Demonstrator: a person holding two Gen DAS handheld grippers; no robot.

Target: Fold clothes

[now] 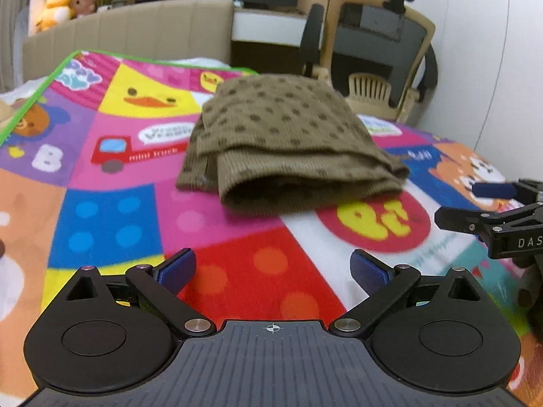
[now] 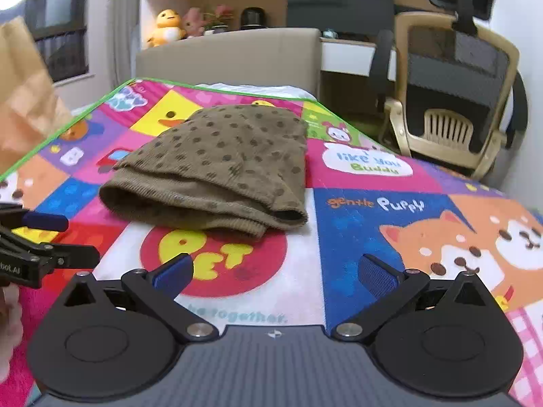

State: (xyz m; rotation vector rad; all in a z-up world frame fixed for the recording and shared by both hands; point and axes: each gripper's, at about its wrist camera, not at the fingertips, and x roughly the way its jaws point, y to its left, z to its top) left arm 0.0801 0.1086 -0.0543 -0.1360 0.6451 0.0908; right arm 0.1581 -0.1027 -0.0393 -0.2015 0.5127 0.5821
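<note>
Left wrist view: both the left hand-held gripper (image 1: 273, 269) and right hand-held gripper (image 2: 275, 273) hover wide open, empty, near the folded garment (image 1: 281, 142).

Left wrist view sits low over the cartoon play mat (image 1: 112, 176), looking forward between its own blue-padded fingers at the folded brown dotted garment (image 1: 285, 142) close ahead, the right gripper (image 1: 475, 203) poking in at its right edge. Right wrist view has the same low forward aim from further right, garment (image 2: 217, 166) near and left of centre, the left gripper (image 2: 57, 234) at its left edge. Both share garment, mat, beige headboard (image 2: 230, 57), shelf toys and desk chair (image 1: 380, 51).
</note>
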